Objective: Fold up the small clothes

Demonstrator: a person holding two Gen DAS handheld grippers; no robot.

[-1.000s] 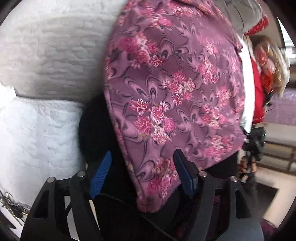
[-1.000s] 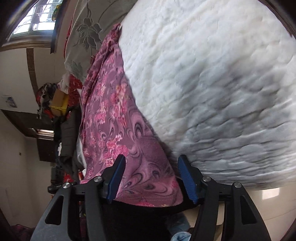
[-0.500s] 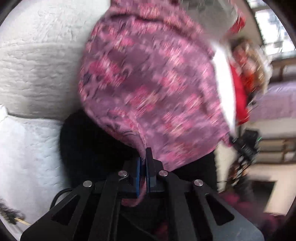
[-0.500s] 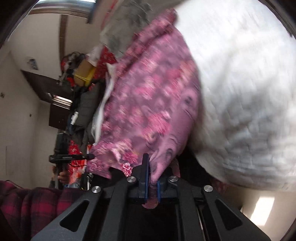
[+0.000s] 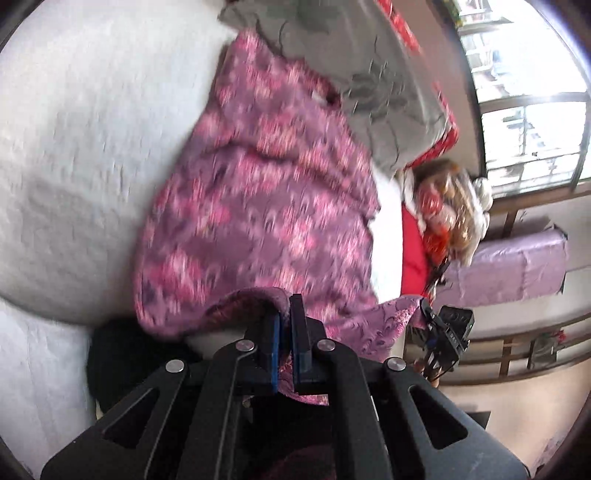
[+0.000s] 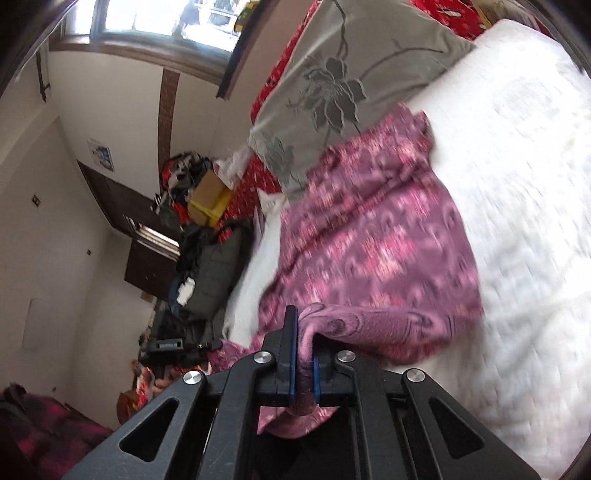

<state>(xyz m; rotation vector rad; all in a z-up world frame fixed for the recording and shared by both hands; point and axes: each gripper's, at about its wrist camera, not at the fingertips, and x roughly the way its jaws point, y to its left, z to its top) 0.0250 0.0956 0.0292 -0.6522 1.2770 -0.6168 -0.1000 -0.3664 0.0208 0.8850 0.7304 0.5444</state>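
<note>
Both tongs are clamped on the near hem of the purple floral-print garment (image 5: 258,206): left tongs (image 5: 283,332) and right tongs (image 6: 303,354). The rest lies on the white quilted bed (image 6: 517,184). I'd keep the corners level and carry them evenly toward the far edge.

One purple garment with a pink floral print (image 5: 266,221) (image 6: 376,240). One white quilted bed cover (image 5: 92,147) (image 6: 517,221). One grey pillow with a woven flower pattern (image 5: 369,92) (image 6: 332,85). Two black two-finger grippers with blue pads: the left gripper (image 5: 284,343) and the right gripper (image 6: 303,365). One yellow-and-brown cardboard box (image 6: 207,199). One window (image 5: 524,103) (image 6: 166,18).
</note>
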